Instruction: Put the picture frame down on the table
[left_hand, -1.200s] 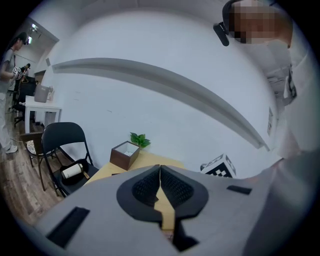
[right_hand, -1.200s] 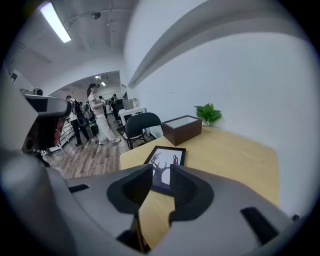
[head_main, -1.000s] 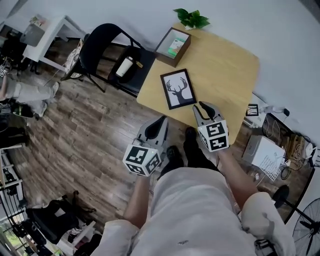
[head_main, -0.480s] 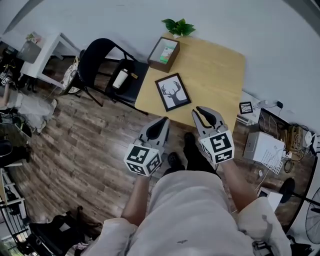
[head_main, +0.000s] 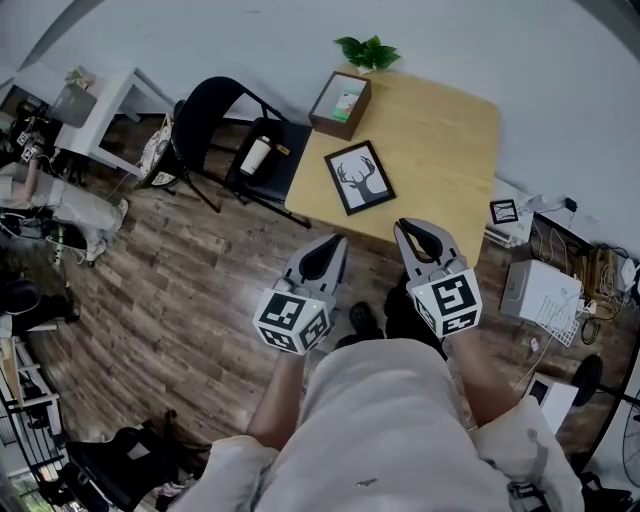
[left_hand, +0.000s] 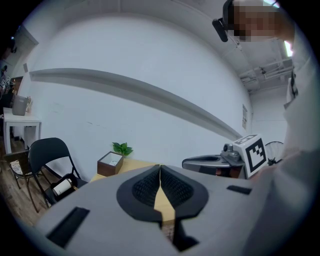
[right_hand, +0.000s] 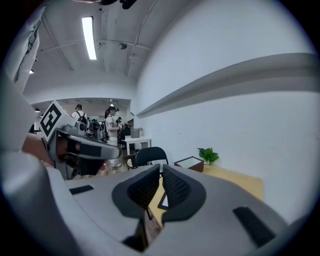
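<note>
The picture frame (head_main: 360, 177) lies flat on the wooden table (head_main: 440, 140), face up, with a black border and a stag's head drawn in black on white. It sits near the table's front left edge and nothing touches it. Behind it, by the far left corner, stands an open-topped wooden box (head_main: 340, 103), and past that, against the wall, a small green plant (head_main: 367, 50).

The person stands just short of the table with both tools held up in front of their body, short of the frame and apart from it. The left gripper (head_main: 328, 250) is off the table's edge, over the plank floor (head_main: 180, 280). Its pads (left_hand: 145, 187) meet at the tips and nothing is between them. The right gripper (head_main: 415, 232) hangs by the table's near edge. Its jaws have just been closing and are now all but together, with only a thin slit between the ribbed pads (right_hand: 177, 187) and nothing caught in it. Through that slit shows a pale panel with a dark rim, which is probably the frame, though too little is visible to be sure.

To the left of the table is a black folding chair (head_main: 215, 100) with a bottle (head_main: 257, 156) lying on its seat.
</note>
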